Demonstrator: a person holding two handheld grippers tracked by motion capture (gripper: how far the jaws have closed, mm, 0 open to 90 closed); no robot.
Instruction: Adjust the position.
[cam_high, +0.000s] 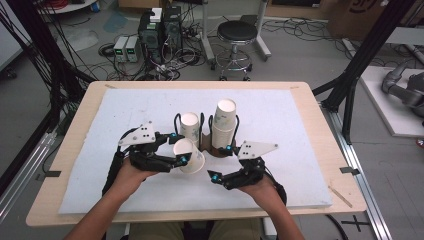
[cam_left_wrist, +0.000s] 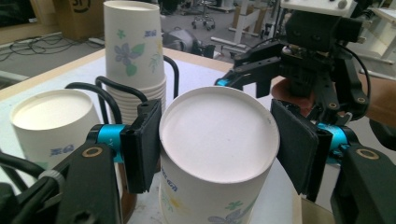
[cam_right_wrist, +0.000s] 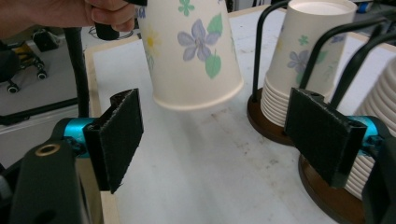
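Surface (cam_high: 280, 150) with white mat, wooden edge. Two dark wire holders mid-surface: taller cup stack (cam_high: 225, 122) right, shorter stack (cam_high: 190, 125) left, both upside down. Single floral paper cup (cam_high: 189, 156) just in front of the shorter stack, upturned, tilted, lifted off the mat. Left tongs (cam_left_wrist: 217, 144) clamped on that cup's sides near its base. Right tongs (cam_high: 224, 162) spread wide, nothing between, near the taller stack's holder base.
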